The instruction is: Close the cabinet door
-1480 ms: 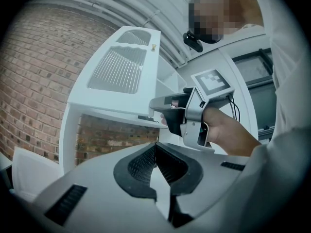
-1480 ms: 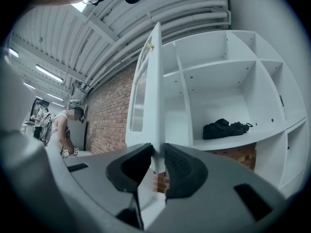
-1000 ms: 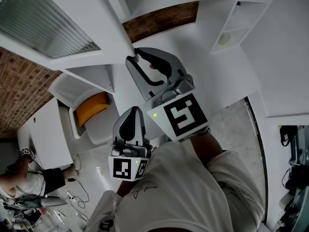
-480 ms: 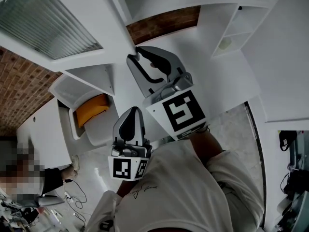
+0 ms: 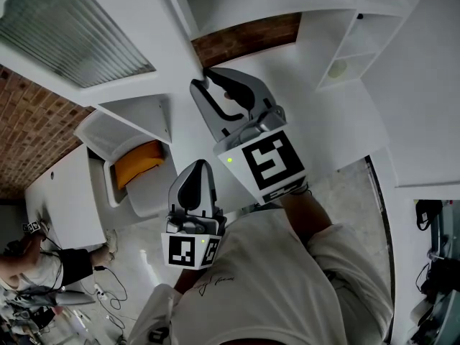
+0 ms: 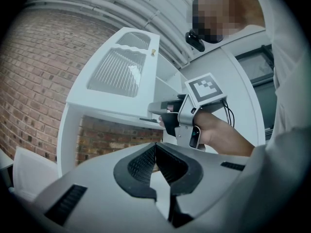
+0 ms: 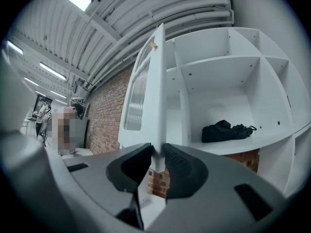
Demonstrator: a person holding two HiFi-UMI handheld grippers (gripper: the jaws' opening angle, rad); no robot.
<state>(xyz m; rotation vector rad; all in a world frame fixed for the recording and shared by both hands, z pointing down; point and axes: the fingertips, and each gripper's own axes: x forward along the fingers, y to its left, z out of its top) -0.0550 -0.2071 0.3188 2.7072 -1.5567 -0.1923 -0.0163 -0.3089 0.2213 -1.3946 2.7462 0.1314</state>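
1. Since a second ago the right gripper [image 5: 206, 79] has moved only a little, up and to the right in the head view, and its marker cube [image 5: 269, 160] has gone with it. The left gripper [image 5: 198, 167] stays where it was.
2. In the right gripper view, the right gripper [image 7: 158, 152] is clamped on the lower edge of the cabinet door [image 7: 156, 76]. The thin white edge sits between the two ribbed pads.
3. That view shows the cabinet door edge-on. It stands open, swung out from the front of the cabinet [image 7: 228, 81], with its ribbed glass panel [image 7: 136, 89] facing left.
4. In the head view the cabinet door [image 5: 108, 20] runs from the top left corner down to the gripper at its lower corner. The open shelves of the cabinet [image 5: 345, 42] are at the top right.
5. The left gripper [image 6: 155, 147] has its jaws together at the tips, with nothing between them. It hangs low near the person's chest, apart from the door.
6. From the left gripper view, the person's hand [image 6: 214, 132] holds the right gripper up against the underside of the door.
7. A black bundle [image 7: 226, 130] lies on one shelf inside the cabinet.
8. A brick wall [image 5: 244, 34] shows behind and below the cabinet.
9. An orange thing [image 5: 136, 160] sits in a white tub [image 5: 108, 131] at the left of the head view.
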